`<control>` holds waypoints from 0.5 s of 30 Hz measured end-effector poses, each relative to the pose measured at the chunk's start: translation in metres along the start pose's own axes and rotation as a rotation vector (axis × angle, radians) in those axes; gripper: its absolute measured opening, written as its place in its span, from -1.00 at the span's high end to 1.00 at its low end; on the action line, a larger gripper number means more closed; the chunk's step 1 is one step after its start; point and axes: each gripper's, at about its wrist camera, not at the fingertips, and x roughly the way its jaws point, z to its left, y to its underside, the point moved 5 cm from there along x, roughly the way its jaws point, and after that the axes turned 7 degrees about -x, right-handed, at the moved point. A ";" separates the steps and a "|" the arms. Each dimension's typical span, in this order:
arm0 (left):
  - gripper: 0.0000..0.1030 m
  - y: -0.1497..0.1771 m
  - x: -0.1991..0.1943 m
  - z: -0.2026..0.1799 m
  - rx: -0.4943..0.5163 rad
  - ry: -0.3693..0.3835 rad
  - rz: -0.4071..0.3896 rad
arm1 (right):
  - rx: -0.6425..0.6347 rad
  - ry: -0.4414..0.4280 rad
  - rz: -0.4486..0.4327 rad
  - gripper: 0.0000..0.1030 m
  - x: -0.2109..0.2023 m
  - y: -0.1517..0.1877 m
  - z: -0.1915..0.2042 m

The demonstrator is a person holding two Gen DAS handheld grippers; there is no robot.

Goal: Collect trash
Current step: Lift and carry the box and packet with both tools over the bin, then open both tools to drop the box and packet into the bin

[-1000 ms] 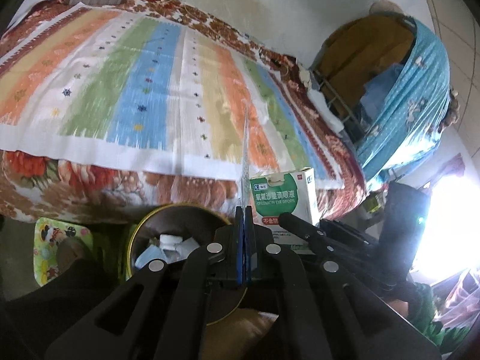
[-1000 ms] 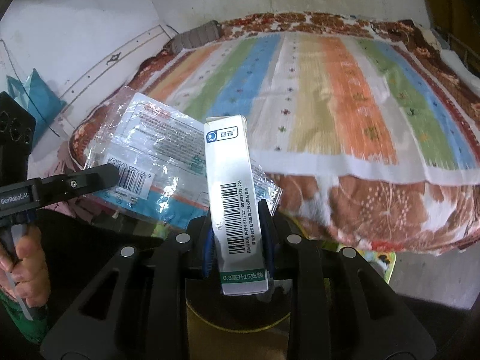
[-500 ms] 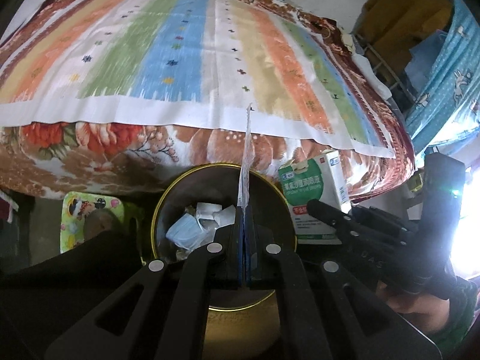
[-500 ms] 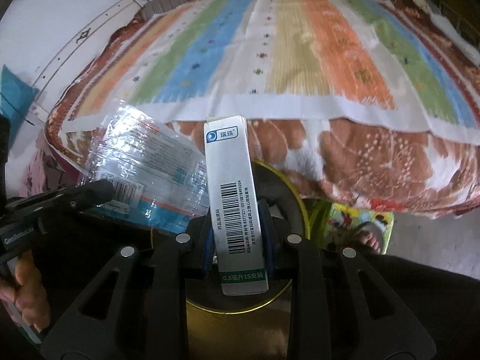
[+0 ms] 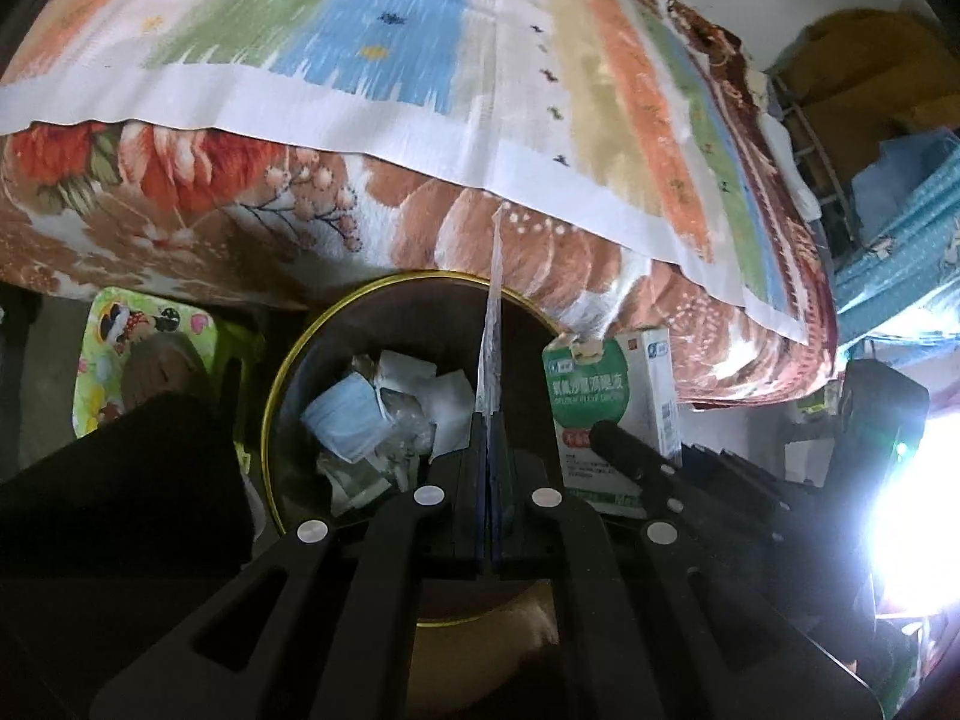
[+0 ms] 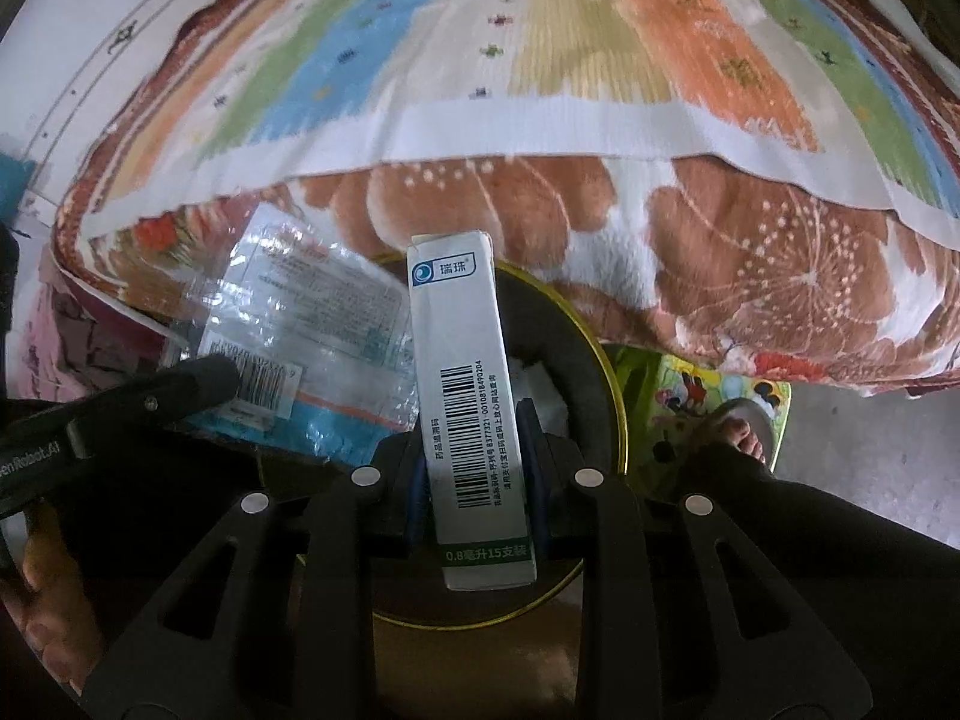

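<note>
My left gripper [image 5: 489, 438] is shut on a thin clear plastic wrapper [image 5: 492, 324], seen edge-on above a round bin with a gold rim [image 5: 420, 277]. A blue face mask [image 5: 351, 420] and white tissues lie inside the bin. In the right wrist view, my right gripper [image 6: 474, 456] is shut on a white and green medicine box [image 6: 459, 360], held upright over the bin [image 6: 621, 420]. The wrapper [image 6: 300, 324] hangs to its left, pinched by the left gripper's finger [image 6: 192, 381]. The box [image 5: 612, 396] also shows right of the bin in the left wrist view.
The bed's floral blanket [image 5: 240, 198] with a striped cloth [image 5: 420, 30] overhangs just behind the bin. A person's sandalled foot [image 6: 741, 432] rests on a colourful mat [image 6: 690, 384] beside it. Dark trouser legs fill the near corners. Bright window glare sits at the right [image 5: 912, 510].
Both grippers have come down toward the bin and tipped more steeply. The bin has grown larger and now lies under the wrapper and the box. Both grips are unchanged.
</note>
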 end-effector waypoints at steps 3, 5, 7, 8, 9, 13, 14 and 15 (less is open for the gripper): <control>1.00 -0.001 0.007 0.000 -0.032 0.025 0.022 | 0.014 0.012 0.024 0.52 0.010 0.000 -0.003; 1.00 -0.002 0.011 0.006 -0.051 0.028 0.034 | 0.039 0.014 0.039 0.52 0.016 -0.001 -0.006; 1.00 -0.004 0.014 0.012 -0.082 0.037 0.050 | 0.060 -0.001 0.063 0.52 0.025 0.000 -0.007; 1.00 -0.005 0.016 0.013 -0.092 0.042 0.057 | 0.064 -0.007 0.075 0.52 0.029 0.001 -0.006; 1.00 -0.005 0.016 0.013 -0.098 0.046 0.059 | 0.064 -0.010 0.079 0.52 0.031 0.002 -0.005; 1.00 -0.003 0.022 0.016 -0.114 0.026 0.069 | 0.055 -0.008 0.079 0.51 0.035 0.003 -0.003; 1.00 -0.003 0.022 0.016 -0.116 0.026 0.070 | 0.064 -0.007 0.082 0.50 0.036 0.003 -0.004; 1.00 -0.004 0.021 0.016 -0.117 0.025 0.065 | 0.072 -0.009 0.086 0.50 0.037 0.003 -0.005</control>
